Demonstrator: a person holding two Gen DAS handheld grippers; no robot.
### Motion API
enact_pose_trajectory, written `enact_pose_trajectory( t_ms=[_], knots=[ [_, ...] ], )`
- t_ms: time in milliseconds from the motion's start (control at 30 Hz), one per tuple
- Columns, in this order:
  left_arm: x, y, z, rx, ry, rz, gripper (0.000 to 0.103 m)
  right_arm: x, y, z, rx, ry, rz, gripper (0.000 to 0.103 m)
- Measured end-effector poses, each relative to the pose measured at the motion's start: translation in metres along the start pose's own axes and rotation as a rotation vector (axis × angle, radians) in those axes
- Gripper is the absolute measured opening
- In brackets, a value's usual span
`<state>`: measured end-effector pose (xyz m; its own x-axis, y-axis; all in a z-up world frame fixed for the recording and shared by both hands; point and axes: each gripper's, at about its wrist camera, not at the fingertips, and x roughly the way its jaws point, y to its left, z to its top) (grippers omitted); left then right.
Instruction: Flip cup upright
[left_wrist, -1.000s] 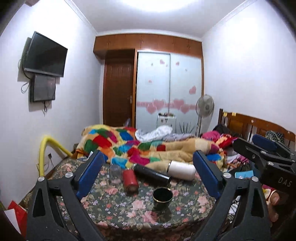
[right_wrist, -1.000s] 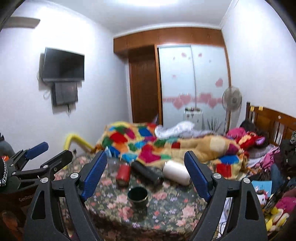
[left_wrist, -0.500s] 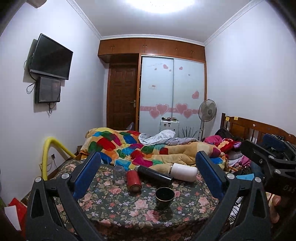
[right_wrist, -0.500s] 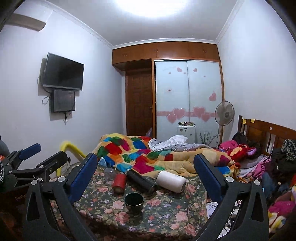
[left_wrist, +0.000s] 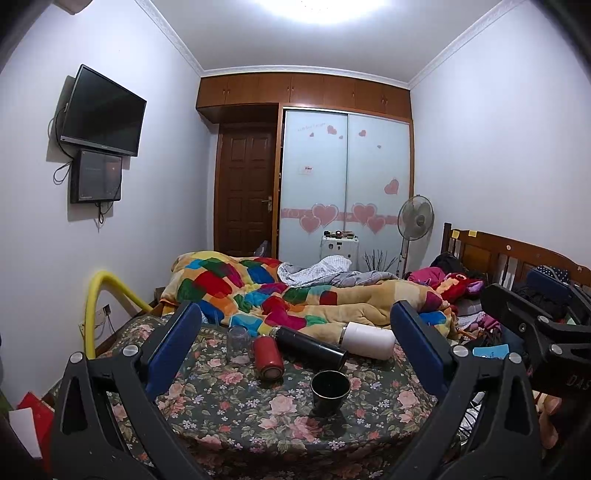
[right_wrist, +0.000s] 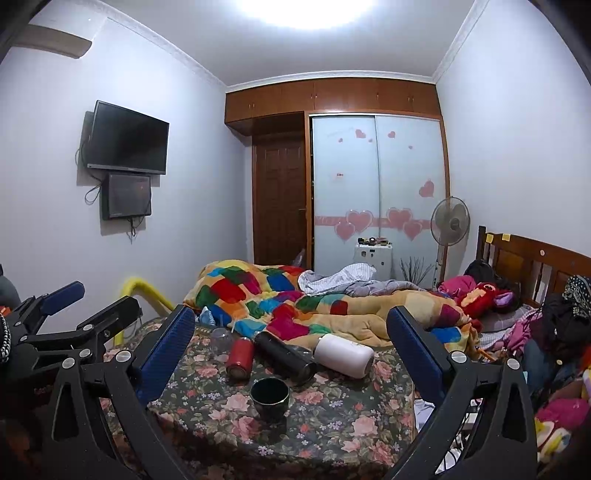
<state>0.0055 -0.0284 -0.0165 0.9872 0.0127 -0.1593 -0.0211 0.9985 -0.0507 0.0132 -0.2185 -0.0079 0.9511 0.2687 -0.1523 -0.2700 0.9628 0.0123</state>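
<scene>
A dark cup (left_wrist: 330, 390) stands upright, mouth up, near the front of the floral table (left_wrist: 229, 406); it also shows in the right wrist view (right_wrist: 269, 394). Behind it lie a red cup (left_wrist: 267, 357) on its side, a black flask (left_wrist: 309, 346) and a white tumbler (left_wrist: 367, 339), also lying down. A clear glass (left_wrist: 237, 341) stands mouth down at the back left. My left gripper (left_wrist: 295, 350) is open and empty, held back from the table. My right gripper (right_wrist: 291, 354) is open and empty too, also back from the table.
A bed with a patchwork quilt (left_wrist: 258, 288) lies right behind the table. A yellow padded rail (left_wrist: 96, 306) stands at the left. Clothes and toys (right_wrist: 517, 325) pile up on the right by a wooden headboard (right_wrist: 532, 262).
Both grippers have drawn back and tilted up, so the table sits lower and smaller in both views. The objects on the table have not moved.
</scene>
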Motion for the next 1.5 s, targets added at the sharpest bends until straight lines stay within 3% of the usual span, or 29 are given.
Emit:
enact_pose_trajectory(
  t_ms=[1500],
  knots=[
    [0.0018, -0.0055, 0.0020, 0.003, -0.008, -0.045, 0.103, 0.0005, -0.0043, 0.0021, 0.019, 0.016, -0.006, 0.103]
  ],
)
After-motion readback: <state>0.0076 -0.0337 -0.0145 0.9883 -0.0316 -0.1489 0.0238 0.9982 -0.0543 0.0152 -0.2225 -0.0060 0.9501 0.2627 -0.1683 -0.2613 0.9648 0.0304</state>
